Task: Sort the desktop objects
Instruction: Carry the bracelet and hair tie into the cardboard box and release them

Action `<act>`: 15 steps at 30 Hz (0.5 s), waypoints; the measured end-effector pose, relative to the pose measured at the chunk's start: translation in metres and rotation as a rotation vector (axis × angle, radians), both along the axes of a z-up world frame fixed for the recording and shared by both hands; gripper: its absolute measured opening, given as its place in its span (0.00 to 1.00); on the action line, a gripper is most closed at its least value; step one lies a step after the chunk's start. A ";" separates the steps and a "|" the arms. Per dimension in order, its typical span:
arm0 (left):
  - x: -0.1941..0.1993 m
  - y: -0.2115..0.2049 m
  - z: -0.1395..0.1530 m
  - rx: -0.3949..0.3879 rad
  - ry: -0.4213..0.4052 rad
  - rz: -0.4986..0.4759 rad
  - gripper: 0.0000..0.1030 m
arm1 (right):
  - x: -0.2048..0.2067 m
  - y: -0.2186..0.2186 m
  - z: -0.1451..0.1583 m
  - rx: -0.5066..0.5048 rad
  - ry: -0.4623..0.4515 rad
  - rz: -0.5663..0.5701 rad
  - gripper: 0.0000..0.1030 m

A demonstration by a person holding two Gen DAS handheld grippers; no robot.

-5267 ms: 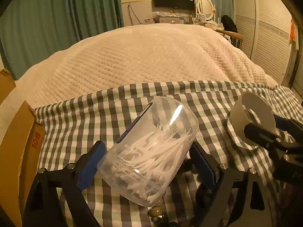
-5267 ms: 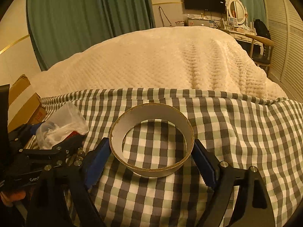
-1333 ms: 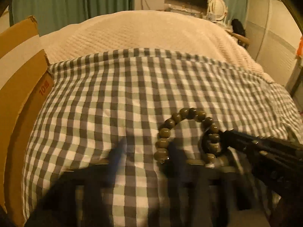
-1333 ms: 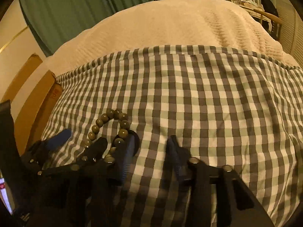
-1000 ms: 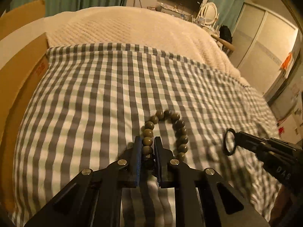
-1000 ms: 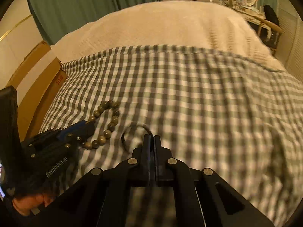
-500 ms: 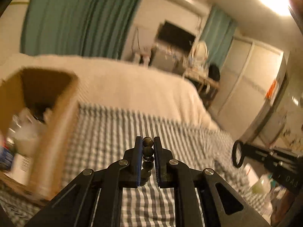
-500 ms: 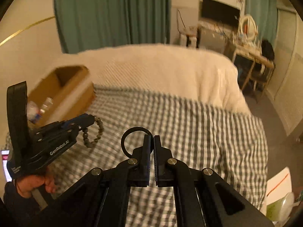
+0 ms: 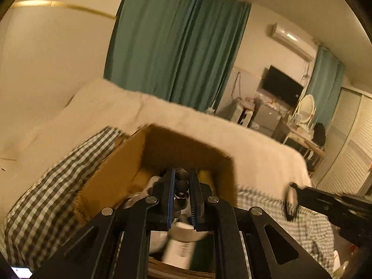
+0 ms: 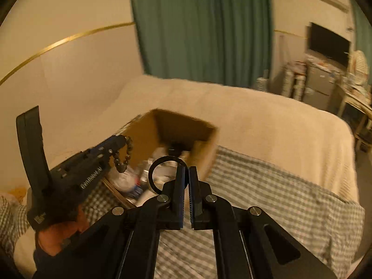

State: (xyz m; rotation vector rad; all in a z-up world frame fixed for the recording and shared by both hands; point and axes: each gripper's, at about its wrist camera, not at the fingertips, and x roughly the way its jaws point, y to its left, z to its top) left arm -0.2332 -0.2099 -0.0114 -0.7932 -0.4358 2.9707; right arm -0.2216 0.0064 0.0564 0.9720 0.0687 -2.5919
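My left gripper (image 9: 181, 176) is shut on a string of dark olive beads (image 9: 181, 181) and holds it in the air over the open cardboard box (image 9: 116, 174). In the right wrist view the beads (image 10: 125, 155) hang from the left gripper (image 10: 121, 140) above the box (image 10: 204, 144). My right gripper (image 10: 187, 171) is shut on a thin black ring (image 10: 154, 166), held up just to the right of the box opening. In the left wrist view the ring (image 9: 290, 205) shows blurred at the right.
The box holds several items, among them a plastic bottle (image 10: 130, 181) and a white container (image 9: 181, 244). It stands on a green checked cloth (image 10: 267, 186) over a cream bed cover (image 10: 255, 116). Green curtains (image 10: 197, 28) and a cluttered desk (image 10: 325, 76) stand behind.
Both grippers rose off the checked cloth and swung left to the box. The left carries the beads, the right carries the black ring; both stay shut.
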 end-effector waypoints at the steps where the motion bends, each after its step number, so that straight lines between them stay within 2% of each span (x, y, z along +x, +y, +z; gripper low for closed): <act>1: -0.005 -0.005 -0.008 0.002 -0.008 -0.003 0.11 | -0.028 -0.032 -0.018 0.020 -0.036 0.034 0.02; 4: -0.018 -0.015 -0.029 -0.014 -0.065 0.005 0.11 | -0.055 -0.060 -0.038 0.058 -0.055 0.045 0.02; 7: -0.023 -0.017 -0.037 -0.025 -0.061 -0.020 0.11 | -0.076 -0.076 -0.056 0.087 -0.083 0.036 0.03; 8: -0.023 -0.016 -0.037 -0.019 -0.048 -0.032 0.13 | -0.076 -0.076 -0.056 0.087 -0.083 0.036 0.07; 9: -0.020 -0.014 -0.038 -0.021 -0.041 -0.031 0.18 | -0.080 -0.075 -0.060 0.095 -0.097 0.033 0.21; 10: -0.019 -0.012 -0.037 -0.030 -0.039 -0.024 0.23 | -0.082 -0.070 -0.063 0.094 -0.101 0.006 0.30; 11: -0.018 -0.008 -0.035 -0.042 -0.039 -0.024 0.41 | -0.079 -0.063 -0.064 0.081 -0.085 -0.010 0.42; 12: -0.015 -0.005 -0.032 -0.052 -0.034 -0.021 0.64 | -0.073 -0.054 -0.060 0.056 -0.069 -0.029 0.48; 14: -0.003 0.000 -0.023 -0.056 0.001 0.000 0.77 | -0.064 -0.040 -0.052 0.014 -0.071 -0.050 0.49; 15: 0.003 0.001 -0.018 -0.047 0.016 0.000 0.80 | -0.056 -0.026 -0.046 -0.011 -0.072 -0.071 0.49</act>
